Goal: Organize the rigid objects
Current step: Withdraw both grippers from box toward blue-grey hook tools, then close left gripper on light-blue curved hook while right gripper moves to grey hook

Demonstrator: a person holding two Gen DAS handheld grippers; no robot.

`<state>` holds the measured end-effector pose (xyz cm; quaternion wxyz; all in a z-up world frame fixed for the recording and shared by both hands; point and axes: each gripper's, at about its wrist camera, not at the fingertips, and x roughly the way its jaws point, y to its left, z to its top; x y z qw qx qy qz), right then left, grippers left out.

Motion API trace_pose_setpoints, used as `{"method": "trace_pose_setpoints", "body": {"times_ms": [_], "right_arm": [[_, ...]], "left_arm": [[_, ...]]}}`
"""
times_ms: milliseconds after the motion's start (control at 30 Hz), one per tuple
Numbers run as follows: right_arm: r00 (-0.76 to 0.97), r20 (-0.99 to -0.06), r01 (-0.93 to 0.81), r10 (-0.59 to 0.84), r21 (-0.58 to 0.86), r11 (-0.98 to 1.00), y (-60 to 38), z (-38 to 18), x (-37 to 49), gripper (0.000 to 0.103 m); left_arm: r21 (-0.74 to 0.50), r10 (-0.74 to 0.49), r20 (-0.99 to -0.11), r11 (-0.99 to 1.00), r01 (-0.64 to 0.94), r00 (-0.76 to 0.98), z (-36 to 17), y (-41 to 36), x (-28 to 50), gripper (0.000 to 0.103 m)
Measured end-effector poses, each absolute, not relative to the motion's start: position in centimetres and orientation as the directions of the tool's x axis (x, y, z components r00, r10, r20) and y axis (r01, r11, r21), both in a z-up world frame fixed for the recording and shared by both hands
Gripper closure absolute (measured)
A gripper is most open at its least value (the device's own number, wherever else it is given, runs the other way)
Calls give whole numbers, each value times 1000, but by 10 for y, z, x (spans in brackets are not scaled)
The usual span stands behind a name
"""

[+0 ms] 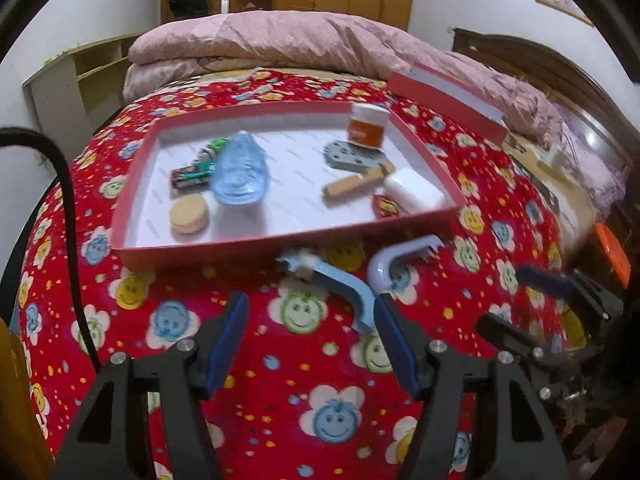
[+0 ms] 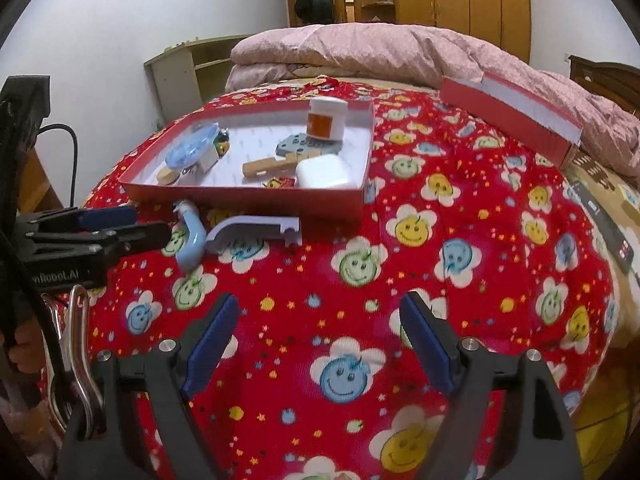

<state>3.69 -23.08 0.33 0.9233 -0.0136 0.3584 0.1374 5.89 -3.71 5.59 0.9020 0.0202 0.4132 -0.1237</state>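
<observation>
Scene: a bed under a red smiley blanket [image 1: 320, 420], where my two pairs of jaws hang above the loose pieces.
Left jaws [image 1: 310, 344]: spread, pinching nothing; the blue hook [image 1: 340, 280] lies just ahead of them.
Right jaws [image 2: 320, 340]: spread wide and empty over bare blanket.
Step in hand: I judge I am closing in on the last two strays, the blue hook and the lilac hook [image 2: 256, 230], both lying just outside the tray [image 1: 132, 184].
Tray: already carries a jar [image 1: 368, 124], a clear blue drop-shaped piece [image 1: 240, 172], a wooden block [image 1: 352, 186], a white case [image 1: 414, 190] and a round biscuit-like disc [image 1: 189, 213].
Next move: lower the left jaws astride the blue hook's shaft, pinch, lift over the near wall.
In the way: the hooks almost touch (a careless pinch could drag both), and the tray wall stands close behind.
Beyond: a lid [image 2: 516, 114] leans on the pink quilt [image 2: 360, 48].
</observation>
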Motion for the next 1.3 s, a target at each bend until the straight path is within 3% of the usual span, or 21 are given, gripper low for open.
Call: {"method": "trace_pose_setpoints", "body": {"times_ms": [300,567,800,1033,1233,1300], "right_arm": [[688,-679,-261,257,99,960,-233,-9,33,19],[679,-688,-251,256,110,962,-233,-17,35,17],[700,-681,-243,215,56,968,-220,-23,33,5],[698,-676,-253,236,75,965,-222,-24,34,3],[697,-674,-257,245,83,963,-222,-24,34,1],[697,-676,-258,239,75,963,-220,-25,34,1]], "left_arm": [[39,-129,-757,970,241,641,40,-55,63,35],[30,-115,-752,978,208,649,40,-43,63,33],[43,-92,-742,982,184,665,41,-42,63,33],[73,-64,-725,983,170,685,28,-51,80,33],[21,-105,-711,985,170,696,24,-43,80,32],[17,-107,-710,985,169,696,25,-42,80,37]]}}
